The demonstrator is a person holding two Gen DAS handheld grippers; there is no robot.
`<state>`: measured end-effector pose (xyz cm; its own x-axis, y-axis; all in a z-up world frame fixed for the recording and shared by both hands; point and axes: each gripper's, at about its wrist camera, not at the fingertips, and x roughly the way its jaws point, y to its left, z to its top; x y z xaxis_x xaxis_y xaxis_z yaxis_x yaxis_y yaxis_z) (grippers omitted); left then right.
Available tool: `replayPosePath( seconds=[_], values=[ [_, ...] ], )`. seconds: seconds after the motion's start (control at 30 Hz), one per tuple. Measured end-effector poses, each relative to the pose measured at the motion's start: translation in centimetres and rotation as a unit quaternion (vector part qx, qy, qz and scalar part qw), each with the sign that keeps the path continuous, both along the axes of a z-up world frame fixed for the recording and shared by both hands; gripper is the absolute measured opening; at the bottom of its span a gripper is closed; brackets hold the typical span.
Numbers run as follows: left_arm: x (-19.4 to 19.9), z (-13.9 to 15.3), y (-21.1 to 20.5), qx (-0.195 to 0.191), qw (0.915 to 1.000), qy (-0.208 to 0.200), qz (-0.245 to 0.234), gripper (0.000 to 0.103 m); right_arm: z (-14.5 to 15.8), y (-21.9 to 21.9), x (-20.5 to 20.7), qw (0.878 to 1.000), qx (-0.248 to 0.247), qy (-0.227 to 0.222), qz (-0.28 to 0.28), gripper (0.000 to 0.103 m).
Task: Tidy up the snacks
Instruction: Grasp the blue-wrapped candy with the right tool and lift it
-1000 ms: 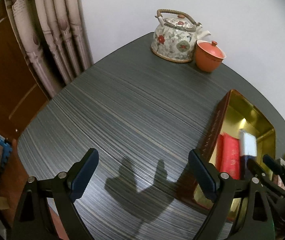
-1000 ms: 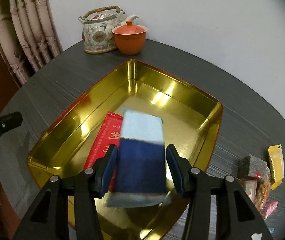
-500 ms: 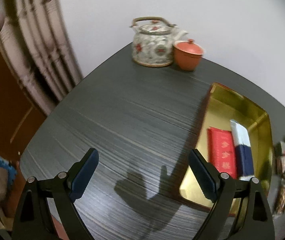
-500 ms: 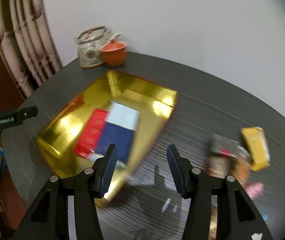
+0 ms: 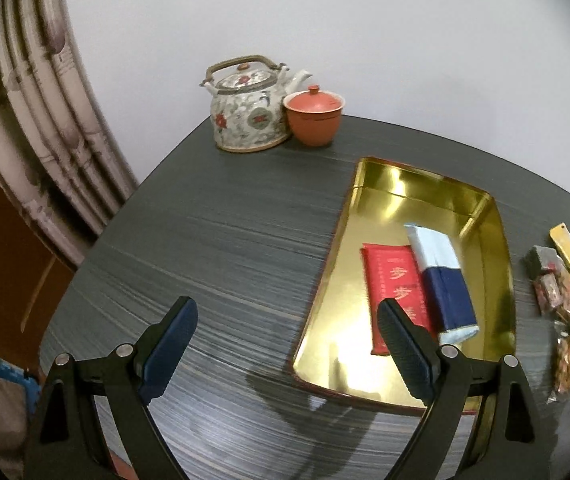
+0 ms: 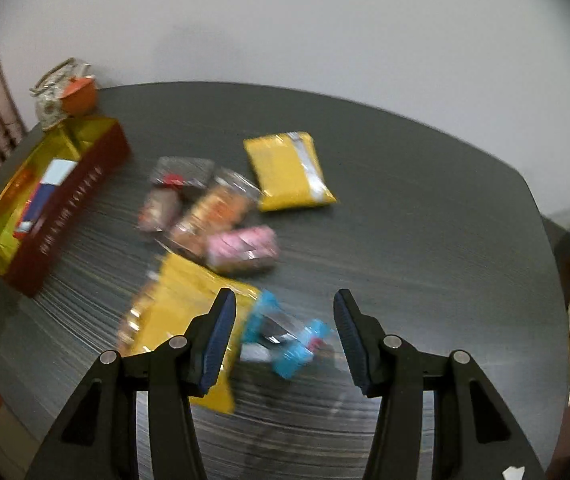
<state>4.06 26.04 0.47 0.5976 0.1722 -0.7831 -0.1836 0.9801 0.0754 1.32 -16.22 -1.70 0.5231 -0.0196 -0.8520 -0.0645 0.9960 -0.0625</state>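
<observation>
Black right gripper (image 6: pixel 283 330) open and empty above blue-wrapped snack (image 6: pixel 285 336) on dark table (image 6: pixel 425 200), loose snack pile (image 6: pixel 213 216) beyond, left gripper (image 5: pixel 285 344) wide open, empty, gold tray (image 5: pixel 489 264) holding red packet (image 5: pixel 397 280) and blue packet (image 5: pixel 441 276) further back.

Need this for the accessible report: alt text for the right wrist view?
Blurred fisheye: the open, empty right tool hangs over loose snack packets on a dark table, a blue-wrapped snack below its fingers. A yellow packet lies farther back; at left, a gold tray holds a blue-and-white pack.
</observation>
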Motion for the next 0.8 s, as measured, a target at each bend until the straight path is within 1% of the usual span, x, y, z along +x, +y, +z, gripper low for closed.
replayPosePath(
  seconds=[0.13,0.3,0.37,0.4,0.5,0.53,0.57,0.6,0.67,0.8],
  values=[
    [-0.4,0.1,-1.6,0.014,0.9996,-0.002,-0.025,0.091,-1.9,-0.7,0.2,1.000,0.013,0.008,-0.003,0.048],
    [-0.7,1.0,-3.9,0.010,0.9983,-0.007,-0.057,0.091,-3.5,-0.8,0.8,0.999,0.035,0.008,-0.002,0.047],
    [-0.9,1.2,-5.1,0.010,0.9977,-0.010,-0.067,0.091,-3.9,-0.9,0.9,0.999,0.041,0.007,-0.002,0.045],
    [-1.1,1.2,-5.9,0.010,0.9971,-0.009,-0.074,0.091,-4.0,-1.0,1.1,0.999,0.042,0.005,-0.001,0.042],
    [-1.6,1.0,-8.5,0.013,0.9949,-0.002,-0.100,0.091,-4.1,-1.6,1.2,0.999,0.043,-0.006,-0.004,0.040],
    [-1.8,0.8,-9.6,0.012,0.9939,0.003,-0.109,0.091,-4.0,-1.9,1.2,0.999,0.041,-0.009,-0.008,0.038],
    [-1.9,0.6,-10.5,0.009,0.9930,0.008,-0.118,0.091,-4.1,-2.3,1.3,0.999,0.038,-0.012,-0.011,0.029],
    [-2.0,0.3,-11.4,0.004,0.9916,0.013,-0.128,0.091,-4.1,-2.9,1.4,0.999,0.037,-0.016,-0.016,0.026],
    [-2.2,-0.3,-13.5,-0.004,0.9885,0.023,-0.150,0.091,-4.2,-4.1,1.6,0.999,0.040,-0.020,-0.029,0.026],
    [-2.1,-1.5,-17.5,0.003,0.9826,0.040,-0.182,0.091,-4.5,-7.1,2.3,0.997,0.025,-0.033,-0.065,0.026]
  ],
)
